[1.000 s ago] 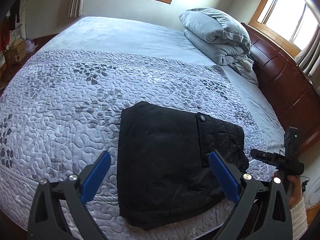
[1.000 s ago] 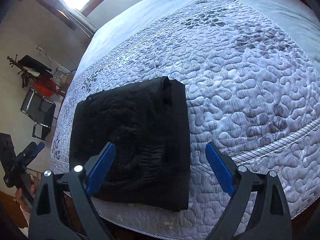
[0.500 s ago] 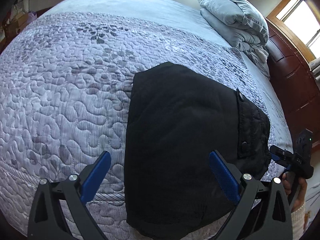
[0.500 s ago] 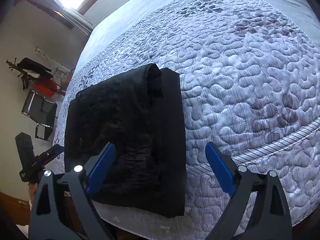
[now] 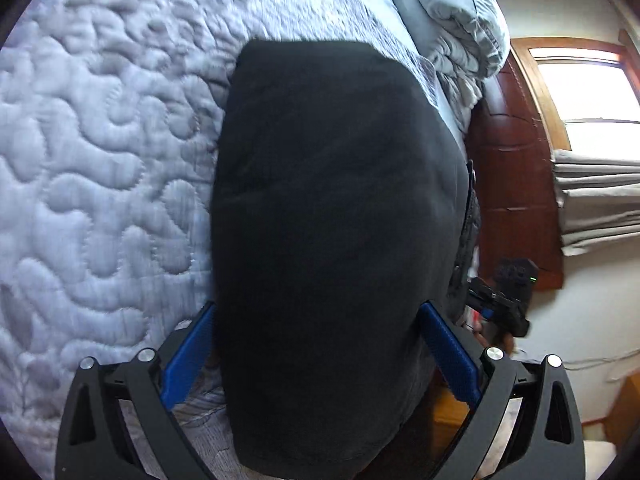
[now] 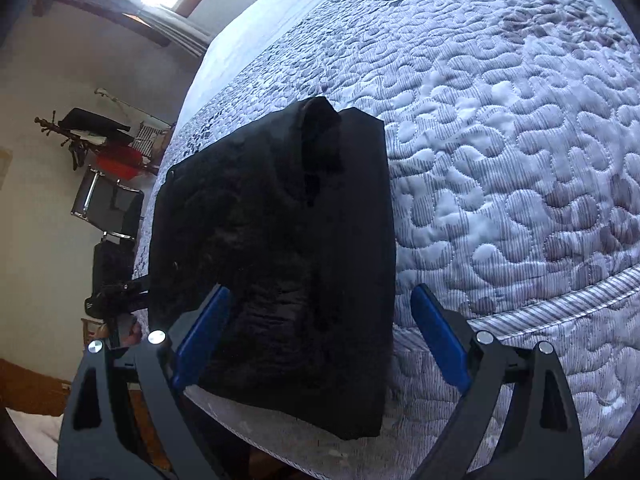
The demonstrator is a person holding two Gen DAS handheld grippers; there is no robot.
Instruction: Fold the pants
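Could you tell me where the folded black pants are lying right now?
The black pants lie at the near edge of the quilted bed, centred in both wrist views.

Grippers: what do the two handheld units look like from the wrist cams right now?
Both match: the left gripper and right gripper each have two curved black arms with triangular cut-outs and silver bolt heads, ending in ribbed blue pads. Seen from the left camera, the right unit shows a black body with a small green light. No cables are visible.
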